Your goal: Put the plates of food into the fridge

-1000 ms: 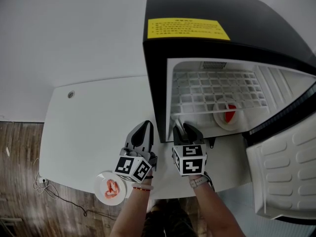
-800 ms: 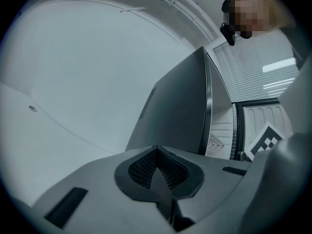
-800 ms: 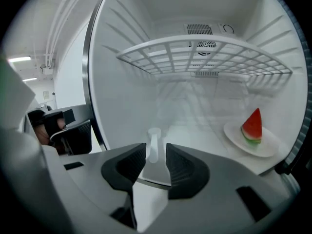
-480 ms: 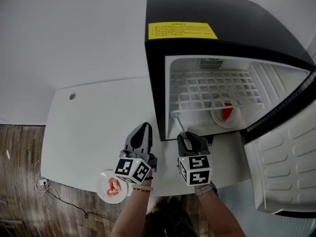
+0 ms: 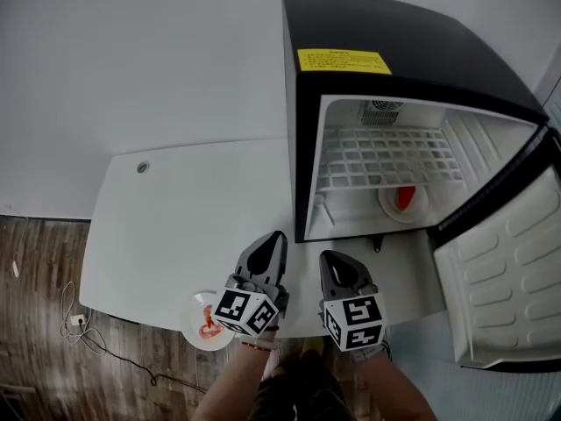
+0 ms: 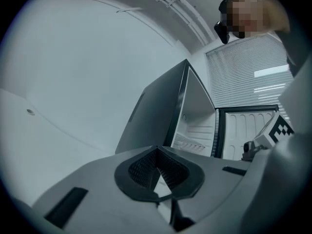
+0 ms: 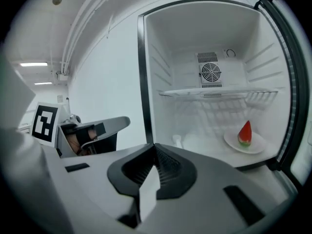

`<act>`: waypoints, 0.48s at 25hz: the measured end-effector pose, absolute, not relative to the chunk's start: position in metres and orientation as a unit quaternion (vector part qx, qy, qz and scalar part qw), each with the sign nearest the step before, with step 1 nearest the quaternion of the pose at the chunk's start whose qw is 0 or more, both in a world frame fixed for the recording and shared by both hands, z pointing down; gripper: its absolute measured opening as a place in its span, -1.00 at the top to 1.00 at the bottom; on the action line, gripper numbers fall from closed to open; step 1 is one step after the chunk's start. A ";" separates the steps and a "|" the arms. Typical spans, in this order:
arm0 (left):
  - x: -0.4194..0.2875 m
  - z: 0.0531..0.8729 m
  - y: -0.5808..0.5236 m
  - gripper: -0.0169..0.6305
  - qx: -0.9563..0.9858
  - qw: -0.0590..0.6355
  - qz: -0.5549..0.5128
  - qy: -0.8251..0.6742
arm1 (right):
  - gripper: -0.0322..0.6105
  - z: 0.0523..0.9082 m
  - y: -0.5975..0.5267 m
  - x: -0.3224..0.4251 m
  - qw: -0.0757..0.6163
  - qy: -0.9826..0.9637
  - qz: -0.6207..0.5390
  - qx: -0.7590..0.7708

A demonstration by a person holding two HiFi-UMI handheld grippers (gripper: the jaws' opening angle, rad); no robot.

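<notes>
**A:** So, head view first: have we let go?

**B:** Yes. Our right gripper (image 5: 330, 258) has backed out of the fridge (image 5: 386, 33). Its fingers have just been closing with nothing between them. The watermelon plate (image 5: 391, 207) stays on the fridge floor, well ahead of them.

**A:** And the second plate (image 5: 195, 310)?

**B:** It sits at the table (image 5: 175, 217) edge, behind and left of our left gripper (image 5: 275, 237).

**A:** Left gripper view?

**B:** Its fingers are pressed together and empty. The open fridge stands ahead of them, to the right.

**A:** Right gripper view?

**B:** Those fingers meet too, holding nothing. The watermelon plate lies beyond them to the right, under the wire shelf (image 7: 219, 92).

**A:** Then we judge one plate stored and one still to fetch.
</notes>
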State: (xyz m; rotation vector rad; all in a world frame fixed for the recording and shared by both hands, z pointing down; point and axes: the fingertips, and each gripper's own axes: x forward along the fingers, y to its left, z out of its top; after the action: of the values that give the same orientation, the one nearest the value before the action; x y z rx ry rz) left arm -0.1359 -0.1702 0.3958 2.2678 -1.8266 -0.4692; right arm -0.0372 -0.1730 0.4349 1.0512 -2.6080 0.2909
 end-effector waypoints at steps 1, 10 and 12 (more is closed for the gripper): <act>-0.133 0.393 -0.164 0.93 0.768 0.097 -0.157 -0.613 | 0.88 0.431 -0.166 -0.038 0.150 -0.914 0.101 0.362; -0.122 0.372 -0.091 0.93 0.786 0.090 -0.153 -0.592 | 0.88 0.398 -0.092 -0.051 0.119 -0.938 0.097 0.312; -0.127 0.369 -0.073 0.93 0.780 0.089 -0.157 -0.600 | 0.88 0.392 -0.075 -0.058 0.112 -0.942 0.095 0.300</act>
State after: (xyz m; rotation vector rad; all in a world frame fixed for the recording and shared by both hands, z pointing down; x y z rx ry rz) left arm -0.1274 -0.0731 0.3685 2.3200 -1.7849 -0.4664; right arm -0.0578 -0.0753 0.3922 0.8811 -2.7660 0.2801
